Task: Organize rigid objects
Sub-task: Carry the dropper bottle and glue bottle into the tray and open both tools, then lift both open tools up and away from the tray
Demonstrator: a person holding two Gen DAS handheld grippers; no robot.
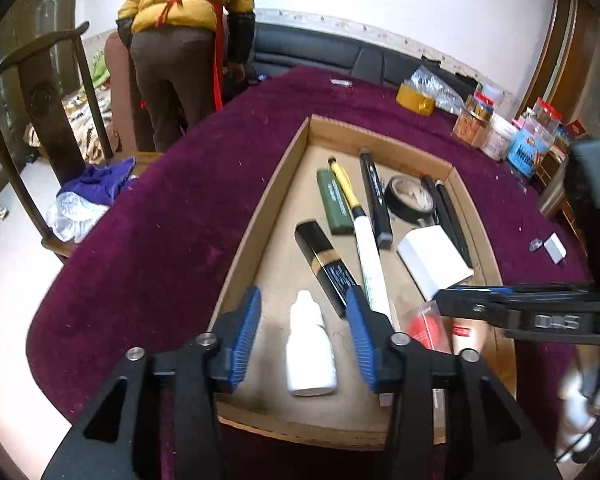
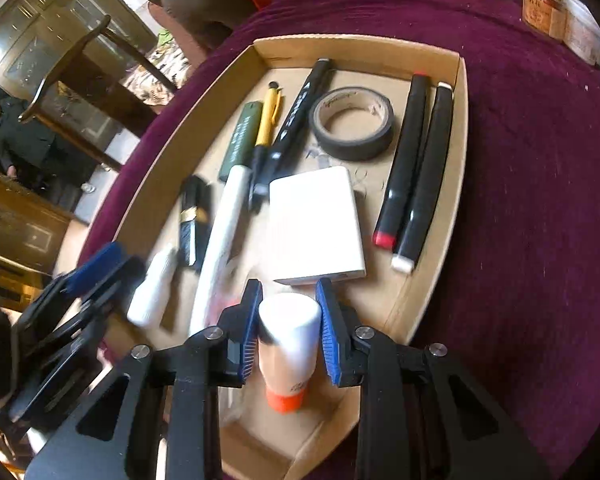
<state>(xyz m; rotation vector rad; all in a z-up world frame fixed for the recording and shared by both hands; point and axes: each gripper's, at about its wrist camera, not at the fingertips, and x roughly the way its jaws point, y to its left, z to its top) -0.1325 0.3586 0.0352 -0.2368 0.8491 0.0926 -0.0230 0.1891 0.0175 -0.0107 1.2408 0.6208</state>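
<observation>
A shallow cardboard tray [image 1: 256, 224] [image 2: 462, 128] on the purple tablecloth holds several items: markers, a tape roll [image 2: 354, 122], a white box [image 2: 318, 222], a black and gold tube [image 1: 326, 266]. My left gripper [image 1: 304, 320] is open above the tray's near end, its blue pads either side of a small white dropper bottle [image 1: 310, 354] lying in the tray; that bottle also shows in the right wrist view [image 2: 154, 288]. My right gripper [image 2: 288, 320] is shut on a white-capped tube with an orange end [image 2: 286, 348], held over the tray's near right corner.
A yellow tape roll [image 1: 414, 98], jars and boxes [image 1: 500, 136] stand at the table's far right. A small white block [image 1: 555, 246] lies right of the tray. A wooden chair [image 1: 40, 120] and a person in a yellow jacket [image 1: 188, 20] are left of the table.
</observation>
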